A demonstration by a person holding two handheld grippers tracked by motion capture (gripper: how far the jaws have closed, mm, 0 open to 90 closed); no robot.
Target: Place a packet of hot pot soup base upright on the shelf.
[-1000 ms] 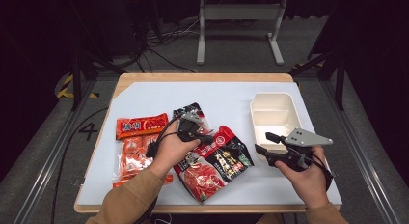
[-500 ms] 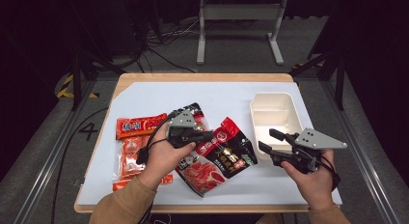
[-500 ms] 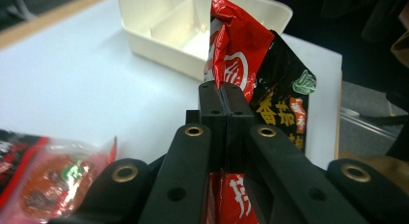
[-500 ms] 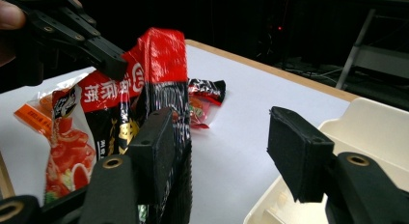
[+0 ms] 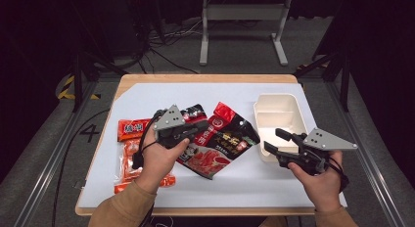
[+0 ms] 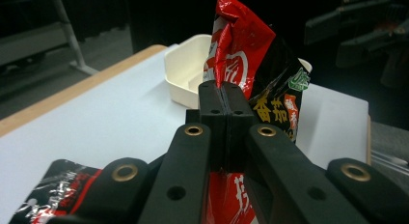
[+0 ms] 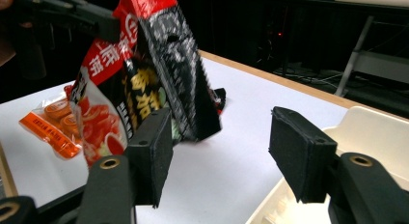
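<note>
The left gripper (image 5: 198, 129) pinched the red sauce pouch (image 5: 222, 139) by its edge, lifted just left of the white tray (image 5: 277, 102); it looked light, floppy, slick, while the right gripper (image 5: 273, 141) stood spread.

Quick count of what's sitting on the table right now

I'm seeing four food packets: one red-and-black packet (image 5: 222, 141) hanging in the air, another dark packet (image 5: 195, 112) behind it, two orange packets (image 5: 133, 129) lying left. One cream container (image 5: 279, 114), plus two grippers.
</note>
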